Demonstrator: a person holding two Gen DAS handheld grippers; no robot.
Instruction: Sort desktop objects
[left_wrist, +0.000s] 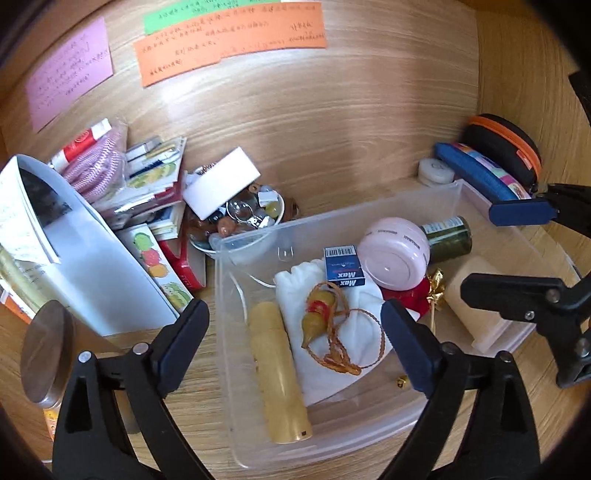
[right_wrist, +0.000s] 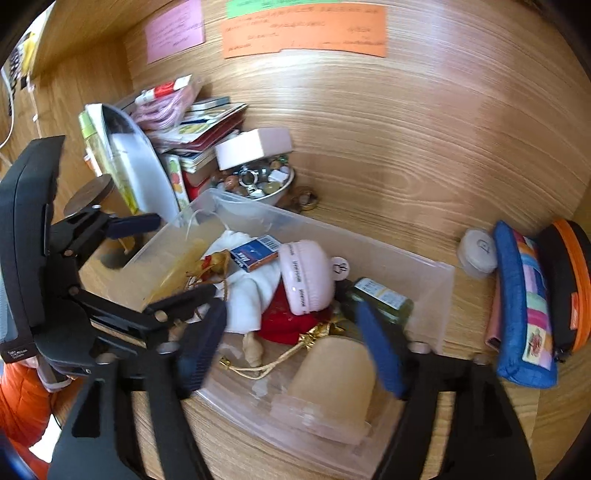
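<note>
Bright, fisheye-warped; right view motion-blurred.

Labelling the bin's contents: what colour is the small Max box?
Blue, with white lettering and a white barcode end: the Max box shows best in the left wrist view.

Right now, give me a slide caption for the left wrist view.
Open left gripper above a clear bin holding a yellow tube, white cloth and pink case.

Left black two-finger gripper with blue pads (left_wrist: 295, 332) jaws spread wide, empty; right black gripper with blue pads (right_wrist: 291, 350) likewise spread, empty.
</note>
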